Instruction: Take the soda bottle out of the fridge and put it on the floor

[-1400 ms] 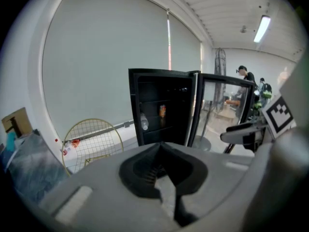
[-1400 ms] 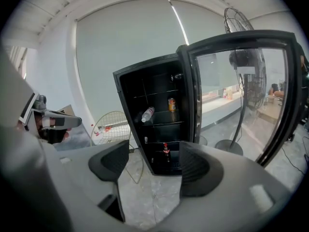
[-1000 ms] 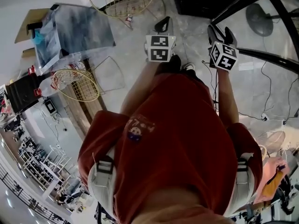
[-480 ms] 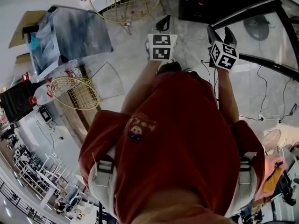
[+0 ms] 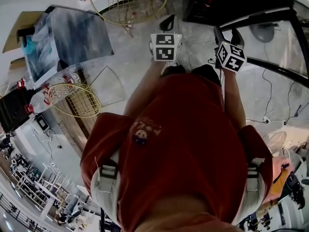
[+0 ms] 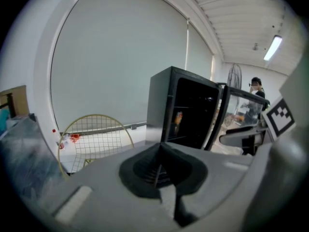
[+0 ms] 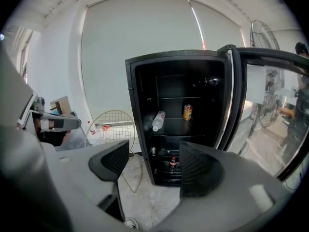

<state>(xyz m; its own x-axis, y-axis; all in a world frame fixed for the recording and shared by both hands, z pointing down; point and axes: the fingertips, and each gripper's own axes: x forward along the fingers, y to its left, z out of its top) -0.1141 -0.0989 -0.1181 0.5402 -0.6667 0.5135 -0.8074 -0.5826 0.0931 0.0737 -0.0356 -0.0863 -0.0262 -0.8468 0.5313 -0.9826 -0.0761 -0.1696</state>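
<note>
soda bottle on a low fridge shelf, both grippers empty

we see the small dark soda bottle with a red label (image 7: 173, 162) standing upright on a low shelf inside the open black glass-door fridge (image 7: 130, 110). above it are a tilted clear plastic bottle (image 7: 158, 120) and an orange can (image 7: 188, 112). both grippers are held out side by side ahead of the person's chest, angled down toward the fridge, well apart from it. left gripper (image 6: 160, 148) jaws are pressed together, nothing in them. right gripper (image 7: 154, 166) jaws are spread, nothing between them.
</note>
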